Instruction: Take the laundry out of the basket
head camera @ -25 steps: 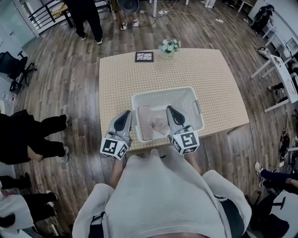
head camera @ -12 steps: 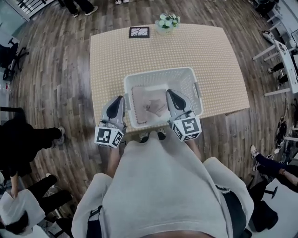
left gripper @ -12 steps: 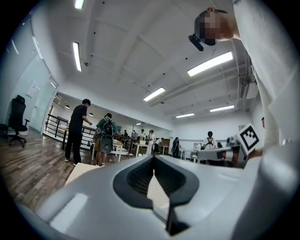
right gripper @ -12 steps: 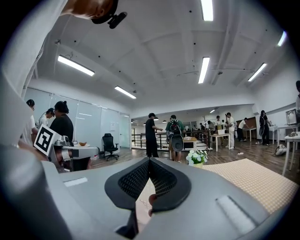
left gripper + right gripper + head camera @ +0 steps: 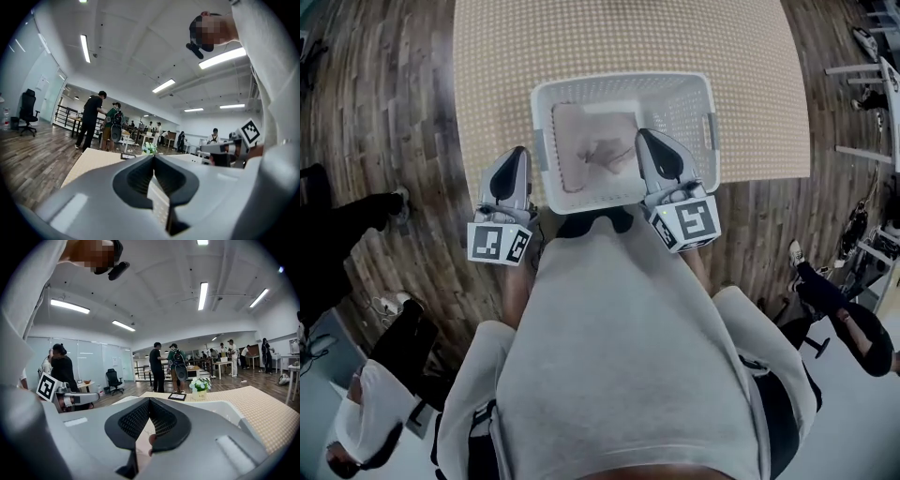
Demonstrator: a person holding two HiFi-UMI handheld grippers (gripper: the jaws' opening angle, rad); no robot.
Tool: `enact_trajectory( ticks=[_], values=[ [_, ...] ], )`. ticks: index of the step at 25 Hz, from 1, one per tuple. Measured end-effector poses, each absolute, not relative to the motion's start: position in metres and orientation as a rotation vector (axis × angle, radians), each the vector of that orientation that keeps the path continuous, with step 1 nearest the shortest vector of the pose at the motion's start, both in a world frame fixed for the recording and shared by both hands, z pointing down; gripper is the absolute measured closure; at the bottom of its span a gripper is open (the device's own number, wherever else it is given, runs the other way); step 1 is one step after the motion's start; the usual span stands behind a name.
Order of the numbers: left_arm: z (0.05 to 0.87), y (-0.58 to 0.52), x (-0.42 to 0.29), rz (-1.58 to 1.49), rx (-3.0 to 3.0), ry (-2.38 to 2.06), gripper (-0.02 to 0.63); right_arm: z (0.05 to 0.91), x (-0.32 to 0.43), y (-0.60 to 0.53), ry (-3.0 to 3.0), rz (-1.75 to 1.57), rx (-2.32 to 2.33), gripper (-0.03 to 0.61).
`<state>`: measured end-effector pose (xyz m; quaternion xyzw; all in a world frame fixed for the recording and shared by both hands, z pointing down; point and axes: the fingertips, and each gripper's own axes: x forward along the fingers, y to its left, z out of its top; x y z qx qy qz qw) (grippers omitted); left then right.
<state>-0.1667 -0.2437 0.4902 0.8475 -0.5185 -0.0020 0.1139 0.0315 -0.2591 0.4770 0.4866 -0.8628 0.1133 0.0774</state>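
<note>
Head view
- Basket (image 5: 546,94): white, on the table (image 5: 506,47) at its near edge, right in front of the person.
- Laundry (image 5: 591,155): pinkish cloth lying flat on the basket floor, left-centre, crumpled in the middle. Near square; looks a bit longer near-to-far, but hard to be sure.
- L gripper (image 5: 514,159): outside the basket, beside its left wall, pointing fwd.
- R gripper (image 5: 649,145): over the basket's near right part, tips inside the rim line. Laundry lies just left of and ahead of its tips.
- Nearer: R gripper, by judgement. The L one has the wall between it and the cloth.

Left gripper view
- L gripper (image 5: 153,157): jaw tips closed together, nothing held. Table (image 5: 89,161) shows ahead.
- R gripper (image 5: 229,150): seen off to the right.

Right gripper view
- R gripper (image 5: 149,400): jaw tips meet, nothing clamped.
- Laundry (image 5: 142,433): pink cloth shows through the gap behind the tips, i.e. below, not gripped.
- Basket (image 5: 220,406): far rim ahead.
- Next move (judgement): R jaws need to open, then drop down-left onto the crumple.
</note>
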Motion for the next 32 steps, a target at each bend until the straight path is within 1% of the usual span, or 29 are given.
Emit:
enact_trajectory(
  ticks=[6, 9, 11, 15, 16, 17, 21, 25, 27, 28, 29, 30, 32],
  values=[
    [0.518, -0.242, -0.171, 0.007, 2.440, -1.499, 0.604, 0.493, 0.024, -0.260, -2.566, 0.387, 1.411, 0.580],
    [0.515, -0.240, -0.169, -0.007, 2.444, -1.501, 0.604, 0.494, 0.014, -0.255, -2.547, 0.272, 1.292, 0.580],
    [0.511, -0.239, -0.168, -0.018, 2.447, -1.504, 0.604, 0.496, 0.002, -0.248, -2.477, -0.001, 1.096, 0.580],
    [0.507, -0.238, -0.169, -0.034, 2.448, -1.511, 0.604, 0.522, -0.028, -0.228, -2.108, -0.767, 0.528, 0.580],
    [0.506, -0.238, -0.169, -0.040, 2.445, -1.514, 0.604, 0.531, -0.034, -0.224, -2.023, -0.878, 0.409, 0.580],
    [0.506, -0.237, -0.170, -0.047, 2.442, -1.519, 0.604, 0.539, -0.038, -0.220, -1.987, -0.922, 0.325, 0.580],
    [0.504, -0.235, -0.175, -0.067, 2.431, -1.536, 0.604, 0.564, -0.048, -0.211, -2.025, -0.804, 0.195, 0.580],
    [0.504, -0.234, -0.183, -0.088, 2.415, -1.571, 0.604, 0.594, -0.048, -0.215, -1.985, -0.723, 0.170, 0.578],
    [0.504, -0.234, -0.186, -0.097, 2.407, -1.583, 0.604, 0.611, -0.046, -0.217, -1.977, -0.620, 0.155, 0.577],
    [0.503, -0.234, -0.188, -0.099, 2.402, -1.587, 0.604, 0.622, -0.045, -0.217, -1.964, -0.557, 0.123, 0.529],
    [0.503, -0.233, -0.189, -0.101, 2.398, -1.589, 0.604, 0.633, -0.043, -0.216, -1.941, -0.502, 0.083, 0.370],
    [0.503, -0.233, -0.191, -0.102, 2.394, -1.590, 0.604, 0.643, -0.043, -0.216, -1.922, -0.467, 0.048, 0.285],
    [0.504, -0.232, -0.193, -0.104, 2.386, -1.595, 0.604, 0.661, -0.045, -0.221, -1.919, -0.423, 0.012, 0.155]
  ],
)
